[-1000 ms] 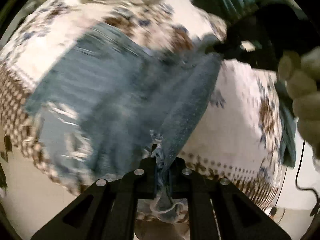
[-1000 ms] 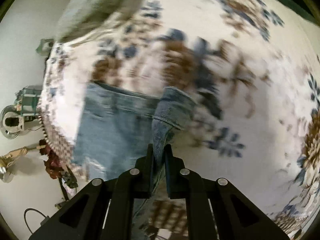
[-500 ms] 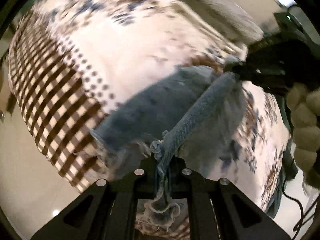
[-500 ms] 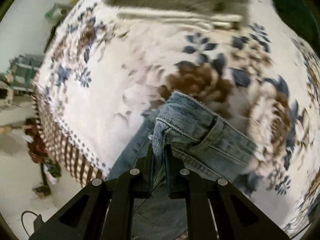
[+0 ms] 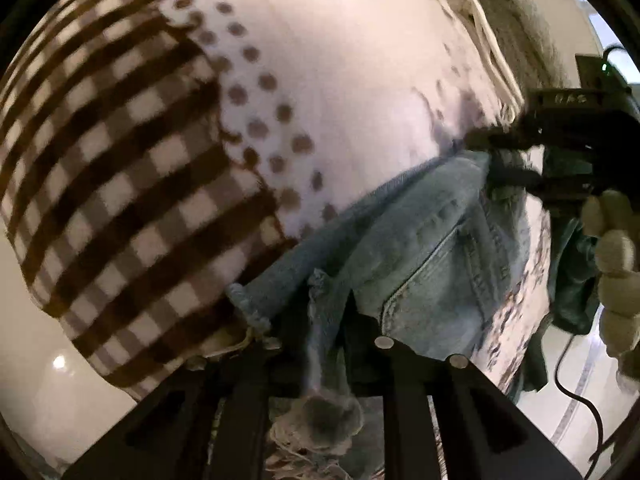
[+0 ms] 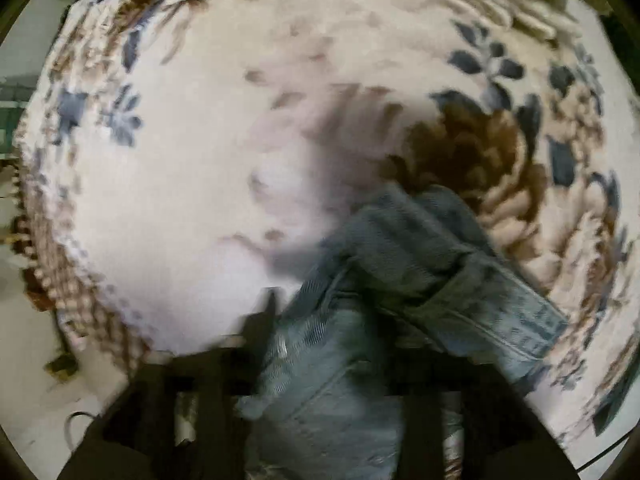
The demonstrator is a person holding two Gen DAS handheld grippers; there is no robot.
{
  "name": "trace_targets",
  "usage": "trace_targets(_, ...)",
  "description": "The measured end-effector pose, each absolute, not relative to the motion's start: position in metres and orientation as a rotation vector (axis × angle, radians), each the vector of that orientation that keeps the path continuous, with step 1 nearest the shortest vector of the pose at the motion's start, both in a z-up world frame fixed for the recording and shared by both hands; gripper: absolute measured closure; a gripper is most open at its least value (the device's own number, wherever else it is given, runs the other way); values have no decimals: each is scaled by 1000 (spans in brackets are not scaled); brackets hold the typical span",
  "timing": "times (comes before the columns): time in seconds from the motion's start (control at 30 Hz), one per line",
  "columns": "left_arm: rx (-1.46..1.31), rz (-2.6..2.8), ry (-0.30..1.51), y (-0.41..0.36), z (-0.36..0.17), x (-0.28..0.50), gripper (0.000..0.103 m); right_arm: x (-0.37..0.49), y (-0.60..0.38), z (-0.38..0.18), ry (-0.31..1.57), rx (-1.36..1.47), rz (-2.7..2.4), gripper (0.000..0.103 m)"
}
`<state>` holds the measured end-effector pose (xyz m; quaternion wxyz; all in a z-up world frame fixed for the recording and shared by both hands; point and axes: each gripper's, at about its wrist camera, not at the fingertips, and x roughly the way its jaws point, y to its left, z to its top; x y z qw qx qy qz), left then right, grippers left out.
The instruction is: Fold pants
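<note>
- Left wrist view: we see the left gripper (image 5: 320,320) low in the frame, its two black fingers spread apart with a strip of frayed denim running between them; whether either pad still presses the cloth is hard to tell.
- The pants (image 5: 420,248), light blue jeans, lie on the blanket (image 5: 340,80) near its checked brown-and-white border, with a pocket seam showing toward the right of the cloth.
- A frayed hem end bunches at the bottom edge, partly cut off by the frame and out of focus.
- At the right edge we make out the right gripper (image 5: 508,156), its dark tips on the far corner of the jeans; the gloved hand (image 5: 612,264) holding it is cut off by the rim.
- A pale fuzzy shape at the top right is too blurred to name.
- Right wrist view: the whole frame is smeared by motion blur.
- The right gripper (image 6: 332,344) shows only as dark blurred shapes; its fingers stand wide apart with the jeans (image 6: 400,300) bunched between them, and we cannot tell if they touch the cloth.
- The waistband fold lies on the floral blanket (image 6: 200,160), beside a large brown flower print.
</note>
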<state>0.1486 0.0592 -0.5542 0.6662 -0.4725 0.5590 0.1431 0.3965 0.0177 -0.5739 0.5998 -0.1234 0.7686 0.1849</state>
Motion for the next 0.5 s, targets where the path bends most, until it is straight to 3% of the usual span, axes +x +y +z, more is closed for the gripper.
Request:
trace_targets(0.03, -1081, 332, 1253, 64, -552, 143, 72, 398, 18, -569, 1776, -263, 448, 19)
trace_targets(0.13, -1155, 345, 1244, 80, -552, 128, 48, 402, 16, -551, 1739, -250, 475, 18)
trace_targets(0.2, -1188, 366, 1226, 92, -550, 116, 41, 403, 9, -540, 1734, -223, 481, 16)
trace_targets(0.3, -1202, 414, 1159, 105, -541, 99, 34, 403, -10, -527, 1724, -173, 489, 6)
trace_targets(0.33, -1196, 435, 1131, 105, -537, 96, 23, 401, -21, -521, 1710, -162, 495, 5)
trace_targets(0.43, -1197, 475, 1076, 104, -527, 86, 7, 396, -53, -515, 1685, -162, 506, 1)
trace_targets(0.5, -1240, 482, 1071, 98, -526, 79, 6, 391, -79, -516, 1680, -173, 498, 1)
